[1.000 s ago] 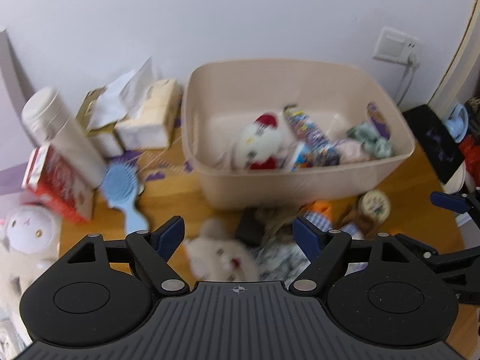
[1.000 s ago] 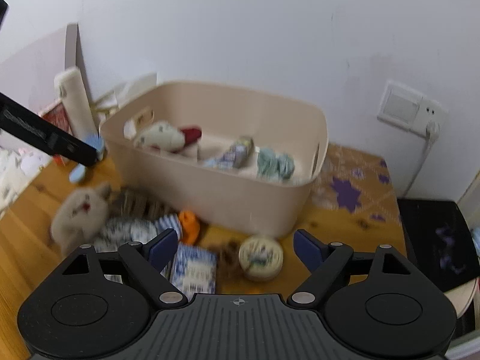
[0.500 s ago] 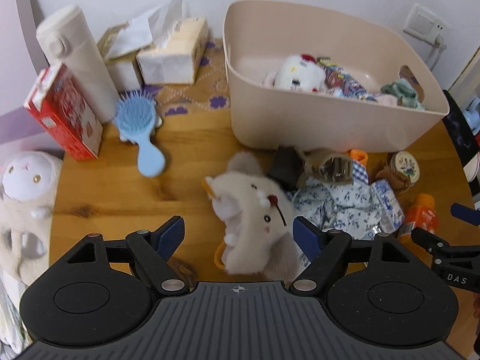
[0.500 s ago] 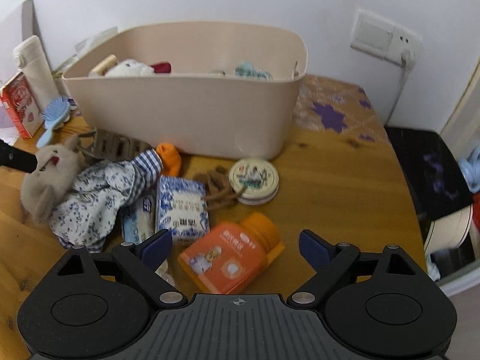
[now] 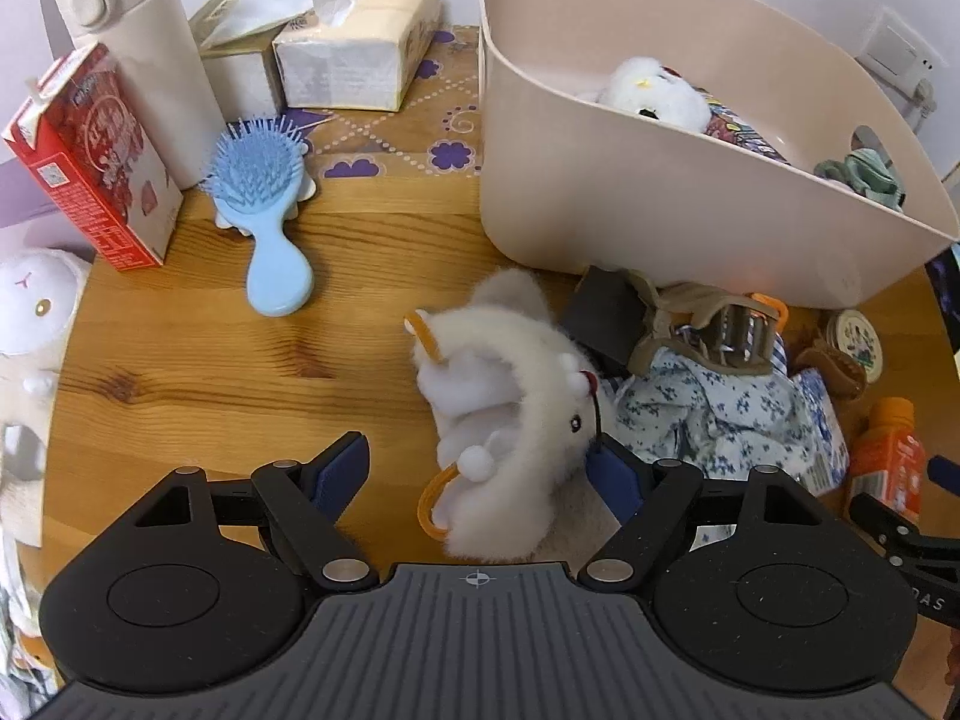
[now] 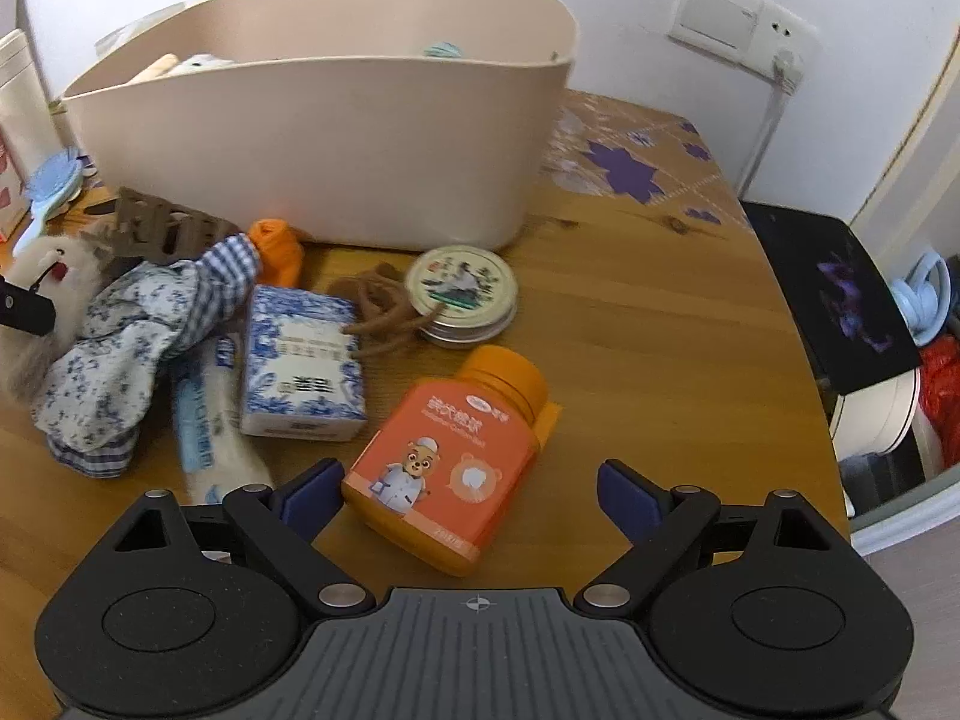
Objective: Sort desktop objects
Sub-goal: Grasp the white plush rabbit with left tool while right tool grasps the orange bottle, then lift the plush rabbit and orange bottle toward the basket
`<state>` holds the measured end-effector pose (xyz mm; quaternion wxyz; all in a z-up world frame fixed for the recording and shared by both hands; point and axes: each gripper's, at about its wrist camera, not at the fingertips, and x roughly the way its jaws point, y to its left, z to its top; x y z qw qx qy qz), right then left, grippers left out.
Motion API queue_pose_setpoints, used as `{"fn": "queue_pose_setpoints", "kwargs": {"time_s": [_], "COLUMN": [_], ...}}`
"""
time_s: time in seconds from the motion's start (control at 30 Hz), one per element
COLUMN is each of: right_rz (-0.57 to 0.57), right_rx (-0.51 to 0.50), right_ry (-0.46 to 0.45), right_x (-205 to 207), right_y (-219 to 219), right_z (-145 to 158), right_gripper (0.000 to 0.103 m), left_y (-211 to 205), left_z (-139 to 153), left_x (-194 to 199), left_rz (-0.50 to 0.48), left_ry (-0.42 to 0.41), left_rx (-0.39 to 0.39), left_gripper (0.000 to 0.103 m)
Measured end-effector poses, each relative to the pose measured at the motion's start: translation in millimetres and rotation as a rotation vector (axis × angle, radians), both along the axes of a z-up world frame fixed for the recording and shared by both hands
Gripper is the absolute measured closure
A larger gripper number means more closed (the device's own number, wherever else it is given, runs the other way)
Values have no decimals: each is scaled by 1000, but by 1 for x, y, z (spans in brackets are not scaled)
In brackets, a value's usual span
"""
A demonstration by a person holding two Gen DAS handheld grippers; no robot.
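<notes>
A grey-white plush toy (image 5: 516,372) with orange loops lies on the wooden table in front of the beige bin (image 5: 660,228). My left gripper (image 5: 477,465) is open and points steeply down, with the plush's lower end between its fingers and the pads not pressing on it. In the right wrist view an orange bottle (image 6: 456,450) with a bear label lies on its side. My right gripper (image 6: 471,489) is open around the bottle's lower end, with a gap on the right side. The bin (image 6: 336,138) holds a white plush, packets and a green item.
A floral cloth (image 6: 132,336), a blue-white packet (image 6: 300,360), a round tin (image 6: 462,291) and brown straps lie before the bin. A blue hairbrush (image 5: 264,192), a red carton (image 5: 90,162), a flask (image 5: 138,48) and tissue packs (image 5: 354,54) stand at left. The table's edge runs along the right.
Both grippers have come down toward the table and tipped lower. The plush now sits between the left fingers and the orange bottle between the right fingers. The right jaws spread slightly.
</notes>
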<state>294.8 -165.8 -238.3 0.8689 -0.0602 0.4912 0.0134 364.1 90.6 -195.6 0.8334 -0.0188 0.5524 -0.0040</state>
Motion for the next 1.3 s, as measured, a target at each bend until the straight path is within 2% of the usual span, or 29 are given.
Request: {"fn": "queue_pose_setpoints", "kwargs": {"time_s": [0.13, 0.2, 0.27, 0.33, 0.4, 0.47, 0.53, 0.6, 0.87, 1.3], "right_rz": [-1, 3, 17, 28, 41, 44, 49, 53, 99, 141], "right_rx": [-11, -14, -14, -5, 9, 8, 15, 3, 13, 40], "right_ry": [-17, -24, -19, -11, -4, -6, -9, -14, -55, -128], "right_x": [4, 6, 9, 11, 13, 12, 11, 9, -1, -19], "right_y": [-7, -10, -11, -12, -13, -13, -15, -17, -22, -34], "right_z": [-2, -3, -6, -8, -8, -8, -7, -6, 6, 26], "right_gripper": [11, 13, 19, 25, 39, 41, 42, 47, 51, 52], "left_y": [-1, -2, -3, -3, -1, 1, 3, 4, 8, 4], "left_z": [-4, -8, -12, -14, -13, -13, -12, -10, 3, 26], "left_x": [4, 5, 7, 5, 4, 3, 1, -2, -21, -41], "left_rz": [-10, -14, -19, -21, -26, -31, -35, -37, -25, -3], "left_ry": [-6, -3, 5, 10, -2, -3, 0, -2, -28, -87], "left_rx": [-25, -38, -53, -69, -66, -72, -77, -63, -47, -63], "left_gripper": [23, 27, 42, 49, 56, 70, 78, 82, 85, 86]}}
